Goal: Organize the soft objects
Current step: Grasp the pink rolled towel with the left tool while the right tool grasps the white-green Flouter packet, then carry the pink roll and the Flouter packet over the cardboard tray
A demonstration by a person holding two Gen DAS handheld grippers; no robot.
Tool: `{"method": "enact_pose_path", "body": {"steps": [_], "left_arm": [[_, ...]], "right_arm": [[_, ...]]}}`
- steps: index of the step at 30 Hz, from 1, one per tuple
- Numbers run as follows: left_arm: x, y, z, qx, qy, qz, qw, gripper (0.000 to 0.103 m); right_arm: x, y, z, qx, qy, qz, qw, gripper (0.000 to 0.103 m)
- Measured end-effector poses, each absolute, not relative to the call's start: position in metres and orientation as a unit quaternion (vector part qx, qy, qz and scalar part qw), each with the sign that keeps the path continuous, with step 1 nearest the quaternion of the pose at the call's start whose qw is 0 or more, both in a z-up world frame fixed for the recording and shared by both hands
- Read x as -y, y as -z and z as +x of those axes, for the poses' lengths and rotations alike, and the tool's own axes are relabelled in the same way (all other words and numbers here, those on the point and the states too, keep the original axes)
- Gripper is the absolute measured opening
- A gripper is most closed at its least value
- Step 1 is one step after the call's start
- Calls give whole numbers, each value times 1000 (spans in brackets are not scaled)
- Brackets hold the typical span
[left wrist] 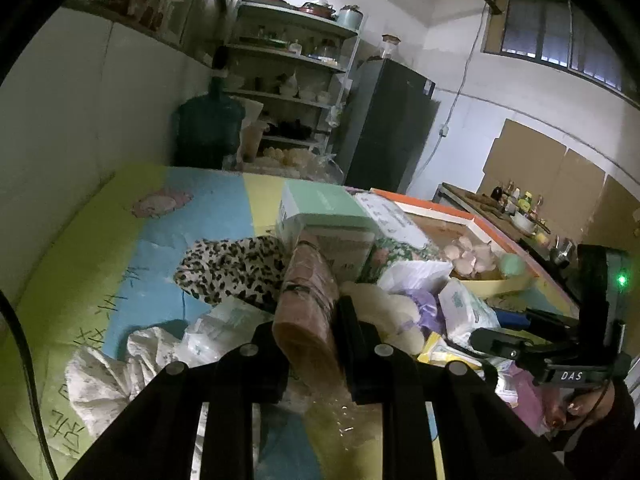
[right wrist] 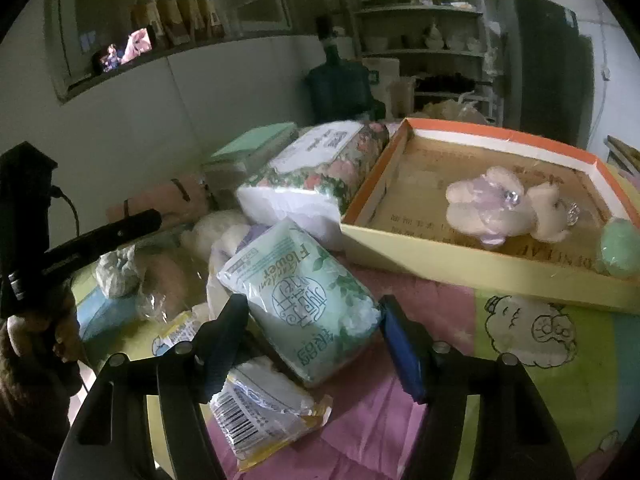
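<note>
Clutter of soft goods covers the cartoon-print mat. Left gripper is clenched on one pink plastic-wrapped roll. Right gripper straddles one mint-green tissue pack, pads not visibly pressing. One orange-rimmed cardboard tray holds one pale plush toy and one green ball.

Both cameras sit low and close over the cluttered quilt, facing the shelving; both views share the orange-rimmed box before it.
</note>
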State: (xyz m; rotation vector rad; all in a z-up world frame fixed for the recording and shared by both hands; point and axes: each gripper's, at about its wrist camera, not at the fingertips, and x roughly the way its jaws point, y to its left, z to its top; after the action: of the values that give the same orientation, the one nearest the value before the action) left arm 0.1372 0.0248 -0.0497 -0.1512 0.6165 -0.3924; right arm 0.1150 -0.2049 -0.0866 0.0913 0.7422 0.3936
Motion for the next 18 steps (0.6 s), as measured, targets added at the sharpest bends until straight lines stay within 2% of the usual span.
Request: {"method": "enact_pose_path", "body": {"steps": [18], "left_arm": [[6,8,120,-255,218,-59,940,22]], "right_arm": [[214,54,96,-314,-189,57,929,69]]}}
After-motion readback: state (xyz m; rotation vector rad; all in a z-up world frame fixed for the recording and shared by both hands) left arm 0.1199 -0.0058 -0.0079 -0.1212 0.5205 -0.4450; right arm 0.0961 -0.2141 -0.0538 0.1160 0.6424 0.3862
